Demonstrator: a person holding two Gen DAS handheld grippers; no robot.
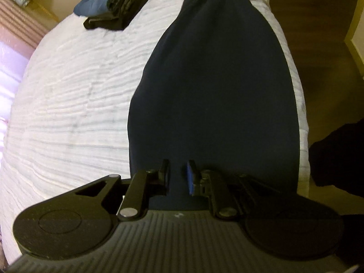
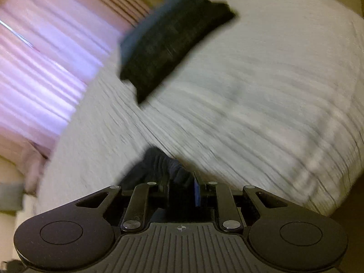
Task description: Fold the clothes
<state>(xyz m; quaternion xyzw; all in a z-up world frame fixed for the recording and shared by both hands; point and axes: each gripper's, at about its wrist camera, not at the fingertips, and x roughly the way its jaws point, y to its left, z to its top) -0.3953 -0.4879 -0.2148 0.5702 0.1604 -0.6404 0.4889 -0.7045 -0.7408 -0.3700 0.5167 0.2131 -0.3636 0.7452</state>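
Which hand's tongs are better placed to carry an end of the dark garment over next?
Right, probably: the right tongs are shut on bunched dark cloth above the bedspread. The left tongs sit narrow over the near end of the garment; whether they grip it is unclear.

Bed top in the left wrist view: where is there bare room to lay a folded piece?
The widest free patch is the white bedspread between the navy garment, the stack of folded clothes at the far end, and the curtain-side edge. The garment fills the floor-side strip, leaving a thin margin. The far corner by the stack is crowded.
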